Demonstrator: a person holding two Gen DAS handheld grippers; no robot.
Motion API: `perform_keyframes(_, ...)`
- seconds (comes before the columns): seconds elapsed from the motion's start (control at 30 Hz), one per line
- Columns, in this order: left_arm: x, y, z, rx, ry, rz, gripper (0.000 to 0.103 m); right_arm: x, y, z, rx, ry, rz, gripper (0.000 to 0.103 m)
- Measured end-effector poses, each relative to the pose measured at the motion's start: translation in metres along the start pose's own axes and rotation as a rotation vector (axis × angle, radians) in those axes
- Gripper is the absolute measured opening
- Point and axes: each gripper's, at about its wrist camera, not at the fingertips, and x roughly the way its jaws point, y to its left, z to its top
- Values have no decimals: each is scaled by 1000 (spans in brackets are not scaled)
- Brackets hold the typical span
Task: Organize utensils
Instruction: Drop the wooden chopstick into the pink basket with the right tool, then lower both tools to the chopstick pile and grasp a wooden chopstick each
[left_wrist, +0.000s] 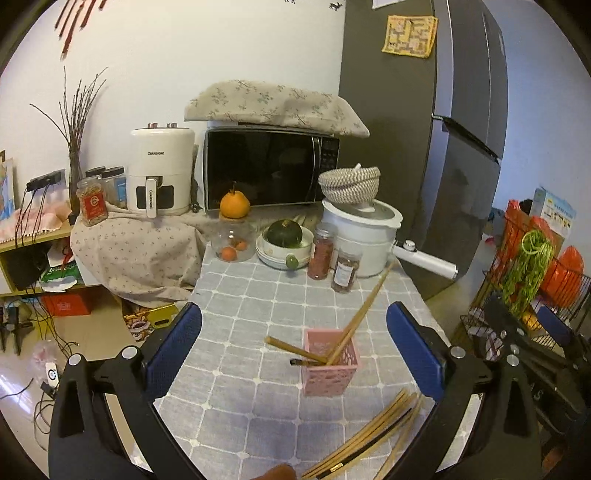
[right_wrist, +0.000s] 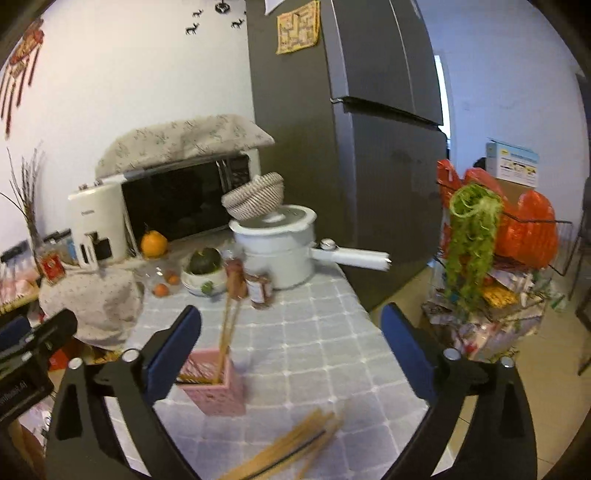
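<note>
A pink perforated utensil holder (left_wrist: 330, 363) (right_wrist: 214, 384) stands on the grey checked tablecloth. Several wooden chopsticks (left_wrist: 364, 314) (right_wrist: 227, 332) lean out of it. A loose bundle of wooden chopsticks (left_wrist: 369, 439) (right_wrist: 291, 450), one of them dark, lies on the cloth in front of the holder. My left gripper (left_wrist: 293, 347) is open, its blue pads wide on either side of the holder, above and behind the bundle. My right gripper (right_wrist: 290, 345) is open and holds nothing; the holder sits by its left finger (right_wrist: 173, 350).
At the table's far end stand a white pot with a long handle (left_wrist: 364, 236) under a woven basket, two spice jars (left_wrist: 334, 258), a bowl with a green squash (left_wrist: 284, 240) and a glass jar. A microwave (left_wrist: 266, 170), an air fryer, a fridge and a cluttered wire rack (right_wrist: 495, 258) surround the table.
</note>
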Motion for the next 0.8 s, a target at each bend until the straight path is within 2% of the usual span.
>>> perform_keyframes(0.23,13,-22,-18,81,69,-10,96,7,-39,-27,78,98,-102,97)
perform_keyframes(0.33,19,-33,-26,115,100,-18,96,13,-65,-47,155,160,-125,97)
perform_keyframes(0.47,32,-47,-38,153,163,-43,96,34,-100,-65,255,301,-115,97)
perform_keyframes(0.57,53,-62,-48,169,295,-139,96,44,-124,-74,341,369,-94,97)
perform_keyframes(0.63,77,-77,-61,191,447,-236,96,53,-135,-78,372,416,-76,97)
perform_keyframes(0.7,99,-89,-74,217,550,-281,95,59,-139,-82,387,453,-66,97)
perform_keyframes(0.8,136,-101,-95,223,691,-289,87,71,-147,-93,417,521,-42,97)
